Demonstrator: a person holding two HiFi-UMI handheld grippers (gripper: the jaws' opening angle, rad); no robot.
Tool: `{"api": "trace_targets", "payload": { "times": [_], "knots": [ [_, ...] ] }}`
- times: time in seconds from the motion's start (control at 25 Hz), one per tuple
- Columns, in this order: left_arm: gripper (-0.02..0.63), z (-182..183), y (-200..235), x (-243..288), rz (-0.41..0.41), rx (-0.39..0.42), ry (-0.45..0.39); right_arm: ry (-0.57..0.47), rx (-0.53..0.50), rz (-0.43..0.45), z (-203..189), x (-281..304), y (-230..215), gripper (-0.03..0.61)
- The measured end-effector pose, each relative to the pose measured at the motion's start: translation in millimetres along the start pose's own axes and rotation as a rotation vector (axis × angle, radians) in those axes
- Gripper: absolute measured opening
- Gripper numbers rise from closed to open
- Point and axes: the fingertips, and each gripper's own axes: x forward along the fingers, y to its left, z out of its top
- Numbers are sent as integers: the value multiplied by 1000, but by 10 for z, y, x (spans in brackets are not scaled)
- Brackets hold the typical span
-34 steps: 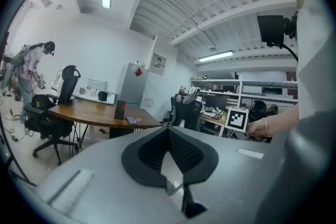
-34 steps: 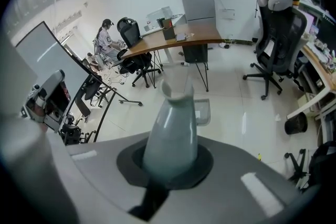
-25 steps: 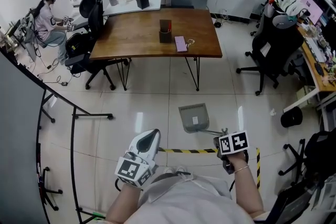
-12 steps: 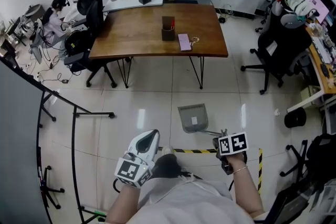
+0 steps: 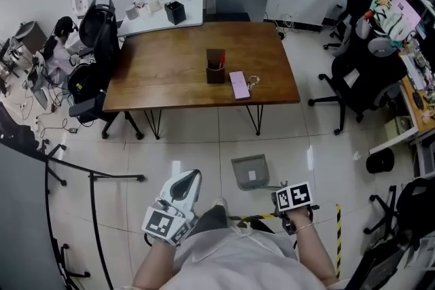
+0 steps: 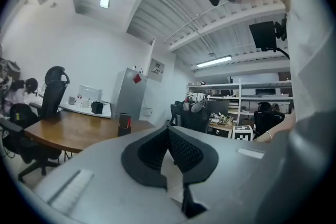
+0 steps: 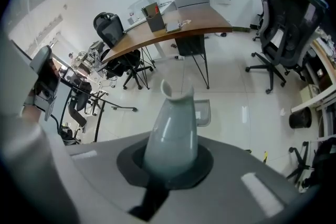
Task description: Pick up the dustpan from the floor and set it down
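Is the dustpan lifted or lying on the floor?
On the floor: the dustpan lies flat; the right gripper is shut, empty.

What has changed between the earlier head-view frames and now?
The person has walked forward toward the wooden table, carrying the left gripper and right gripper along, so the dustpan sits lower in the head view. Nothing was taken hold of or let go. The dustpan still lies flat on the floor, untouched, and the right gripper's fingers stay shut and empty.

Left claw (image 5: 195, 174) level, closed, right claw (image 5: 284, 186) angled down, clamped
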Motion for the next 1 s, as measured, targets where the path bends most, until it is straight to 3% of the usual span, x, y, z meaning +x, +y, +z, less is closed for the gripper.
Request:
{"api": "trace_targets", "payload": {
  "times": [0.24, 0.48, 0.8, 1.0],
  "knots": [
    [15, -23, 432, 253, 36, -21, 41, -2, 14, -7, 485, 153, -71, 3],
    [15, -223, 597, 552, 54, -77, 100, 27, 48, 4, 927, 622, -340, 3],
    [15, -1026, 790, 1035, 46, -69, 132, 39, 41, -9, 1335, 1832, -791, 3],
    [15, -1357, 852, 1119, 40, -93, 161, 49, 34, 7, 1530, 1971, -799, 11]
  ]
}}
